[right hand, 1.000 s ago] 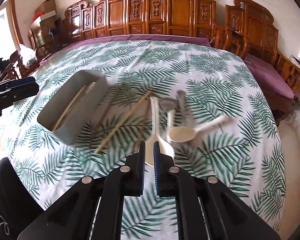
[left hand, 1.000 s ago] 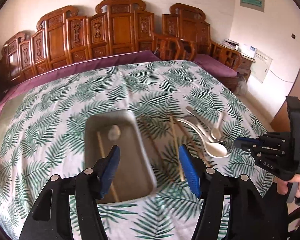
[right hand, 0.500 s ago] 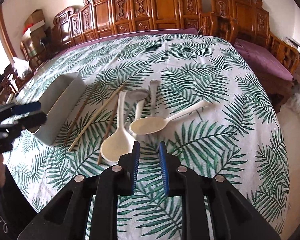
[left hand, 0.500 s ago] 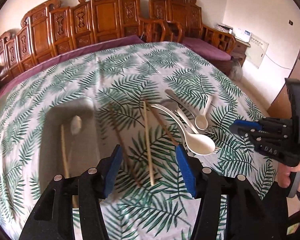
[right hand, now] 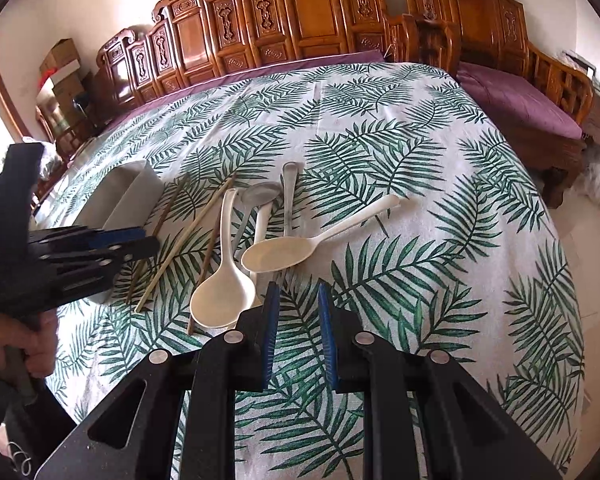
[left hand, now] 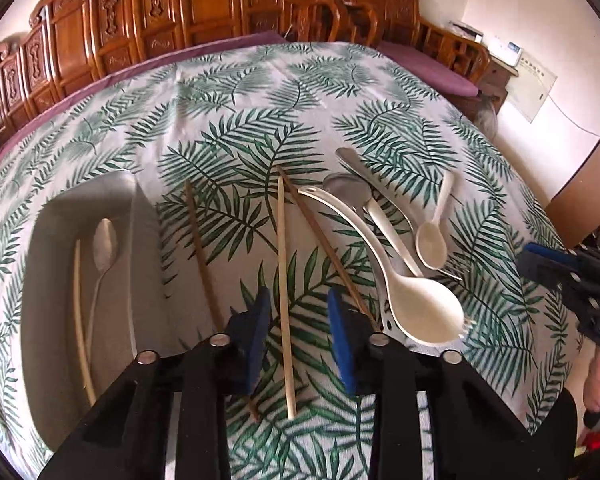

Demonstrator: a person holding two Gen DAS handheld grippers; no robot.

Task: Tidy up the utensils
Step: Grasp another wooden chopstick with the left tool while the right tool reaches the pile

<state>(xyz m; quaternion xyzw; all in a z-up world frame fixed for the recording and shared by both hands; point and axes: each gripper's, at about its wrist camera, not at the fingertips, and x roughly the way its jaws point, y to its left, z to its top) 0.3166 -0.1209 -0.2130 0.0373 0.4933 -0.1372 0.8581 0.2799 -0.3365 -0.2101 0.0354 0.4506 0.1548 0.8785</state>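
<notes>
A grey bin (left hand: 52,280) at the left holds a pale chopstick (left hand: 80,320) and a spoon (left hand: 102,252). My left gripper (left hand: 296,316) is open, its jaws straddling a light chopstick (left hand: 284,280) lying on the cloth. Two darker chopsticks (left hand: 204,256) (left hand: 324,248) lie either side. A big white ladle (left hand: 384,276), a cream spoon (left hand: 432,240) and metal spoons (left hand: 352,184) lie to the right. My right gripper (right hand: 298,320) is open and empty, just short of the cream spoon (right hand: 284,252) and ladle (right hand: 220,292).
The leaf-print tablecloth (right hand: 420,200) covers the table. Carved wooden chairs (right hand: 300,12) line the far side; a purple-cushioned bench (right hand: 520,100) stands at the right. The bin also shows in the right wrist view (right hand: 120,200).
My left gripper has swung right from over the bin to the chopsticks and lowered around the light one. My right gripper has opened and shifted right toward the cream spoon.
</notes>
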